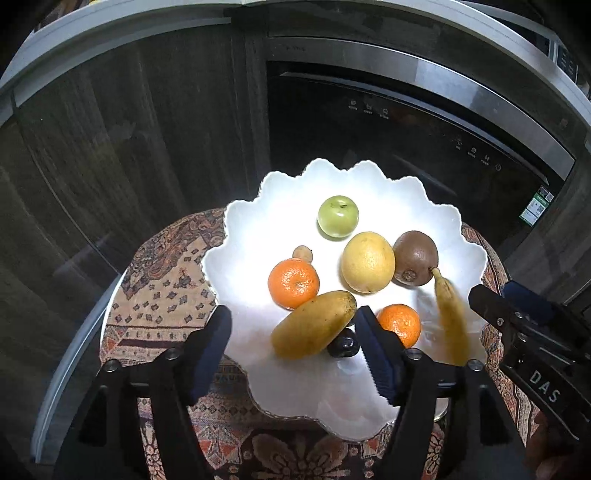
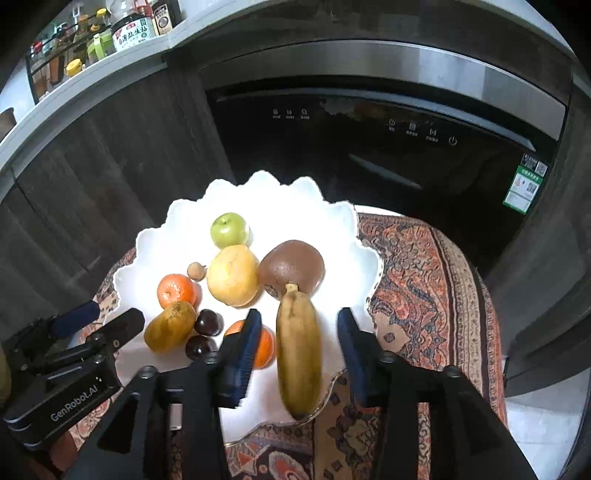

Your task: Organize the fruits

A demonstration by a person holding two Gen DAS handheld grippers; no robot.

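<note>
"GenRobot.AI" on left tongs (image 2: 110, 328) housing

Setting: home kitchen. Evidence: a built-in dishwasher (image 2: 369, 147) with a black glass front, lit touch icons and a steel band on top, bearing a green energy label (image 2: 524, 190); dark wood-grain cabinet doors (image 1: 110, 147) beside it; a pale countertop edge (image 2: 92, 74) above; a rack of sauce and seasoning bottles (image 2: 110, 33) on that counter. A small round table under a patterned cloth (image 2: 424, 277) stands before the appliance.
</note>
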